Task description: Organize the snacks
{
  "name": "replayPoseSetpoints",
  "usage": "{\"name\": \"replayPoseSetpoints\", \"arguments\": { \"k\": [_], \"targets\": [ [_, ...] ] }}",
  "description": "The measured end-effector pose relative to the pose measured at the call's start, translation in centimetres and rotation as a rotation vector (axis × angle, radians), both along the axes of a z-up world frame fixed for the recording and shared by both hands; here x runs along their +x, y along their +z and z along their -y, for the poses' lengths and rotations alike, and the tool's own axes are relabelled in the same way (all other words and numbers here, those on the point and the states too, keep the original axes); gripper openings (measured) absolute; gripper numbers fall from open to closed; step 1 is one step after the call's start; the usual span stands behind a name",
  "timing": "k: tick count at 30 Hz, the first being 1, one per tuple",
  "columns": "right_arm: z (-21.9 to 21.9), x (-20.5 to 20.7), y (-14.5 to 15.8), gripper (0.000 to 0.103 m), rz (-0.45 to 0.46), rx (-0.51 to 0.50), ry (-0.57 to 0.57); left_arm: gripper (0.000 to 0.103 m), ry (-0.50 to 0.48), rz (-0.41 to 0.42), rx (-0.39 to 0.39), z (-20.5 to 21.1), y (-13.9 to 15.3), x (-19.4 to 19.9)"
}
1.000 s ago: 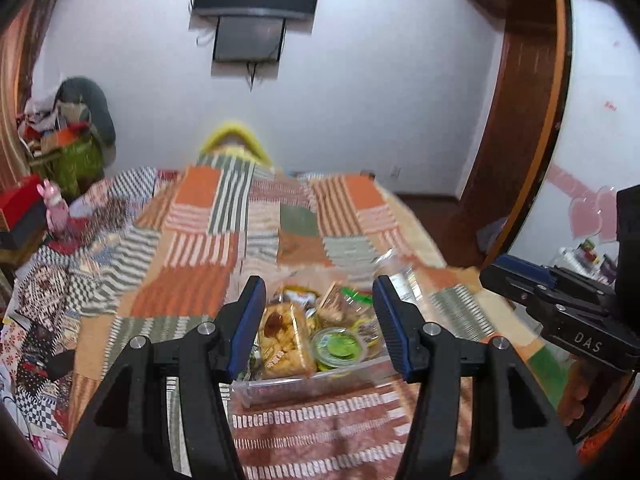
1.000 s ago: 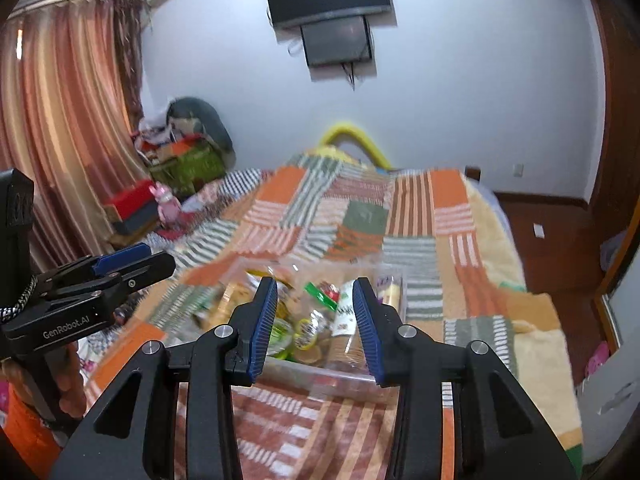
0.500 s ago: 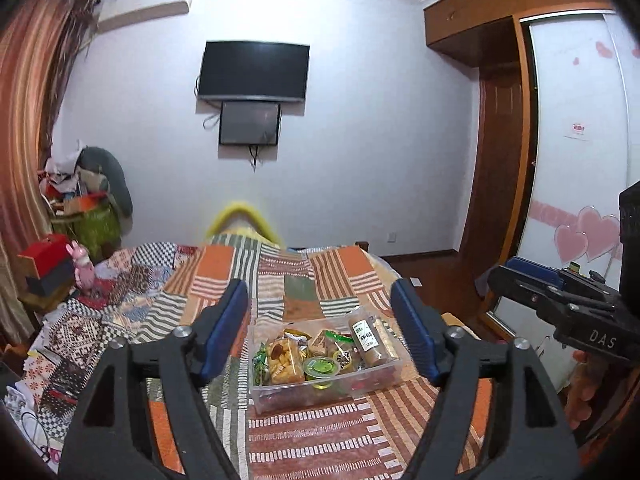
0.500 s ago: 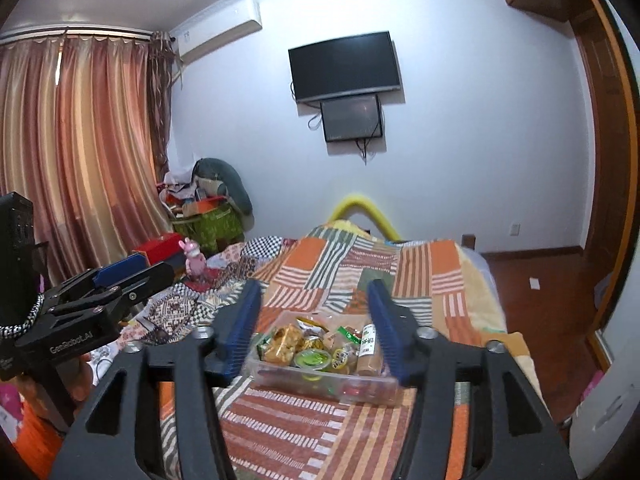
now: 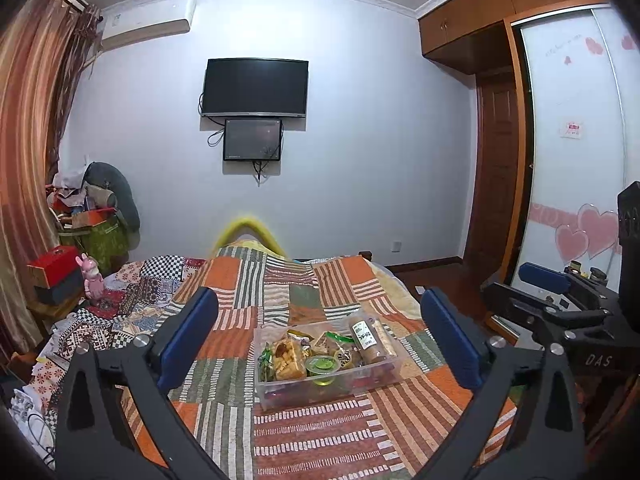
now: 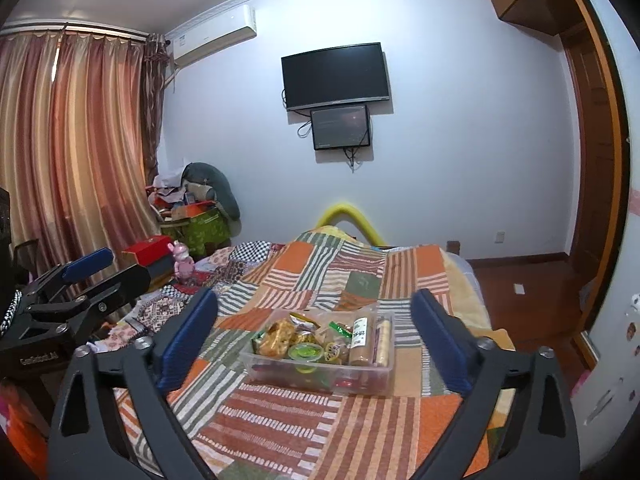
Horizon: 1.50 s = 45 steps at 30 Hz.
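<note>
The clear plastic snack box (image 5: 326,364) sits low-centre on the patchwork bed (image 5: 304,432), already packed. Left gripper (image 5: 320,340) and right gripper (image 6: 316,334) both gape wide, empty, well short of it. The task looks finished; any next move calls for approaching again.

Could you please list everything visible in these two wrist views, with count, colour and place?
snack bin: one, clear plastic, on the bed, packed with snacks
green-lidded cup: one, green, front of the bin
biscuit roll: one, brown with white label, right side of the bin
patchwork blanket: one, orange, green and white, covering the bed
pink toy: one, pink, left of the bed
red box: one, red, beside the toy
television: one, black, on the wall
small screen: one, black, under the television
curtain: one, orange-striped, left wall
left claw: one, black with blue pads, open, empty
right claw: one, black with blue pads, open, empty
</note>
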State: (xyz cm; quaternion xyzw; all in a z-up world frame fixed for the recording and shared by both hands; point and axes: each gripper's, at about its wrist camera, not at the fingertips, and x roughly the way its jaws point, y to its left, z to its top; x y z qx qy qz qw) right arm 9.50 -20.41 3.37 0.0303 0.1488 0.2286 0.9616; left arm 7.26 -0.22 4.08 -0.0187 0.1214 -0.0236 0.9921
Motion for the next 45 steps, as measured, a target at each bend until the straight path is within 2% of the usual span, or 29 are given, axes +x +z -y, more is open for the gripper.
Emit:
{"name": "replayPoseSetpoints", "arguments": {
  "k": [45],
  "targets": [
    [0.84, -1.01, 0.2, 0.103, 0.038, -0.03, -0.017, 0.103, -0.019, -0.009, -0.015, 0.4, -0.19, -0.18]
  ]
}}
